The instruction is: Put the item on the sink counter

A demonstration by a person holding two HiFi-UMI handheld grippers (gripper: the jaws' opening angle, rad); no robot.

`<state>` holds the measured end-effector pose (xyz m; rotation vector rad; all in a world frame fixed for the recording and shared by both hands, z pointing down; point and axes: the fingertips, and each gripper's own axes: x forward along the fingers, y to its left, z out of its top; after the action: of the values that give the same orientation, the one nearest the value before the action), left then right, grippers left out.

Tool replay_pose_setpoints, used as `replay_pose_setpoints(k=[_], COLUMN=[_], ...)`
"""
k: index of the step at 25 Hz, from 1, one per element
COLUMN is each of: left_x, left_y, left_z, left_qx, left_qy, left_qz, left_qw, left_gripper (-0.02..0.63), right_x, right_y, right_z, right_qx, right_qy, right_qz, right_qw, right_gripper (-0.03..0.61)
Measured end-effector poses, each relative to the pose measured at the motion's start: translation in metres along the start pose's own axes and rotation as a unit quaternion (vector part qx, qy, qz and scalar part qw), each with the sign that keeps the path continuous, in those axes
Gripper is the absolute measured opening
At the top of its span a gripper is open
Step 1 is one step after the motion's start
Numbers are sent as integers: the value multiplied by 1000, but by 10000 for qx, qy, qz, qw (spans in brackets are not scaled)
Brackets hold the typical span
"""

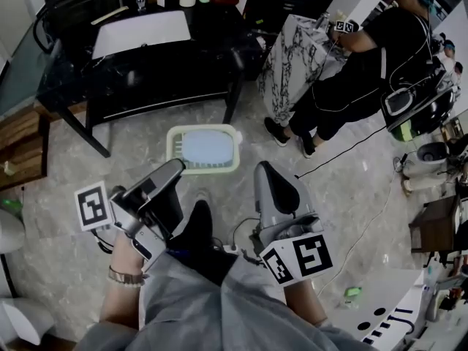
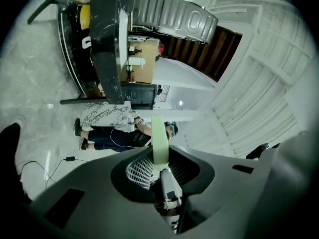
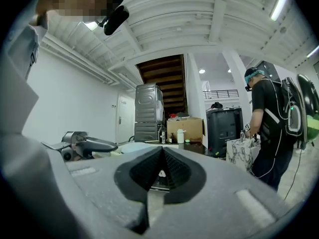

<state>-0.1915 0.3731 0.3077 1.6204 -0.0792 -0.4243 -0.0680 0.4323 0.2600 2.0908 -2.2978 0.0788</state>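
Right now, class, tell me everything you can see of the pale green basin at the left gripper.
The pale green basin is rectangular with rounded corners, looks like plastic, and has a light blue inside. It hangs roughly level over the grey floor. The left gripper is shut on its near left corner; in that gripper's view the rim shows edge-on as a green strip between the jaws.

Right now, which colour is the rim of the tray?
Pale green tray rim, clearest in head view.

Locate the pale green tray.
Head view, centre: the pale green tray hangs above the tiled floor, its near-left rim clamped in the left gripper, just in front of the black table.
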Motion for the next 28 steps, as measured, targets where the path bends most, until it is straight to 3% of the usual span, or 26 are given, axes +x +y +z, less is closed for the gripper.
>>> replay_pose_setpoints(k=[28], left_x=[189], left_y=[38], left_z=[158], left_qx=[-70], left_qy=[193], left_qz=[-42], left_qw=[9998], left_gripper=[89], right_x=[187], right_y=[-139], right_z=[26], right_qx=[-62], right_qy=[91], right_qz=[-144], right_qw=[9998], right_gripper=[-3])
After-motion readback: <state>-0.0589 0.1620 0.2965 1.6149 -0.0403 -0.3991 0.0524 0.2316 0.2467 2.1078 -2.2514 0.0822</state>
